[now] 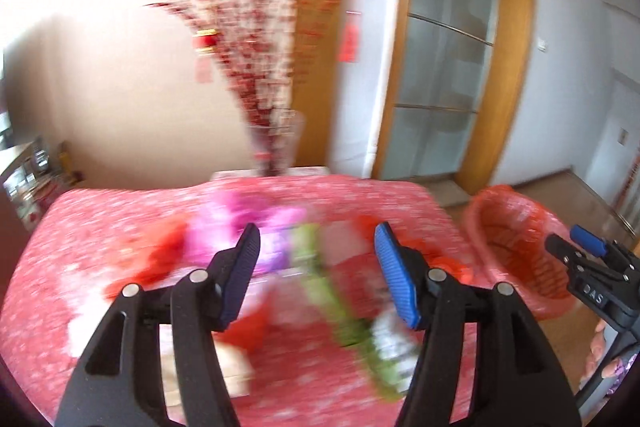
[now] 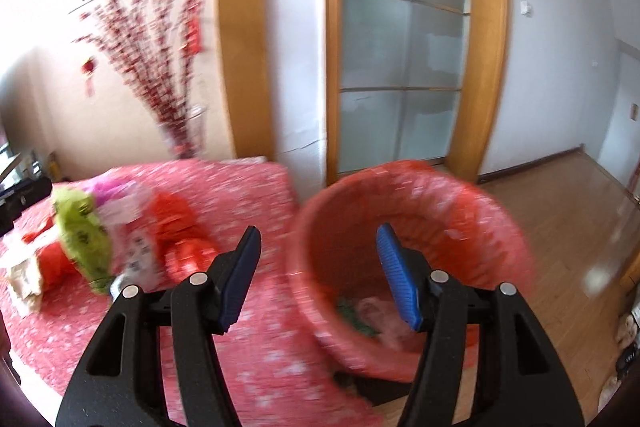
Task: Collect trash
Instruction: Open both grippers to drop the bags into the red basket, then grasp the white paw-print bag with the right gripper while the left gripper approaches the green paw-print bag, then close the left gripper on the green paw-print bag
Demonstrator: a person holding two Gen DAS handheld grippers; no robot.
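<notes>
While both frames are motion-blurred, the layout reads fine. Left gripper point(image 1: 318, 247) has its jaws spread wide with nothing between them, hovering over the trash pile on the desk point(image 1: 100, 307), which has a red patterned cloth. Right gripper point(image 2: 318, 247) is also spread and empty, hovering over the near rim of the trash bin point(image 2: 500, 227), which is lined with a red bag.

Trash on the desk: green wrapper point(image 1: 344, 307) at centre, pink-purple plastic bag point(image 1: 244, 223) on the far side, red plastic bag point(image 1: 160, 259) to the left, beige paper piece point(image 1: 236, 371) near-left. Bin stands on the wooden floor point(image 2: 580, 207) just off the desk's right edge; a few scraps point(image 2: 372, 315) lie at its bottom, too blurred to identify.

Vase of red blossom branches point(image 1: 276, 143) stands past the desk's far edge.
</notes>
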